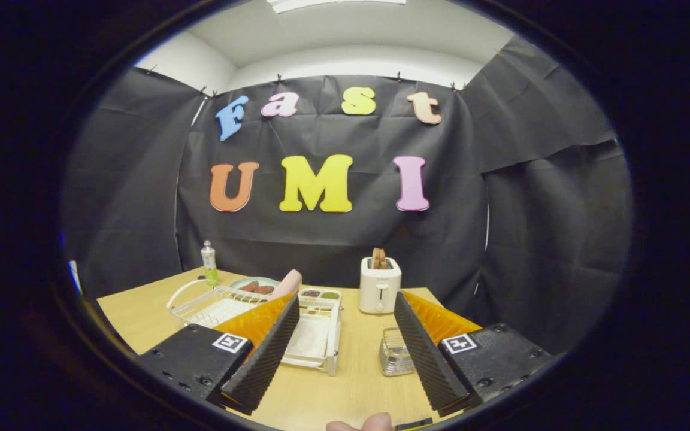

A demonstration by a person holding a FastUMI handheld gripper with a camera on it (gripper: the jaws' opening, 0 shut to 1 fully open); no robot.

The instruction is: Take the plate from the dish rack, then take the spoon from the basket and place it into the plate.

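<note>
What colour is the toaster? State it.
White, seen in the gripper view: the toaster stands on the table beyond the open gripper.

Claw-mounted fisheye, low over the table's [351, 383] near edge, facing forward toward the booth's back wall.

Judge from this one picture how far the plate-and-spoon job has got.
Nothing looks done yet. The gripper is open and holds nothing above the table. The pink plate is still propped in the dish rack just ahead. Left: lift it out, then fetch the spoon; the spoon can't be made out.
</note>
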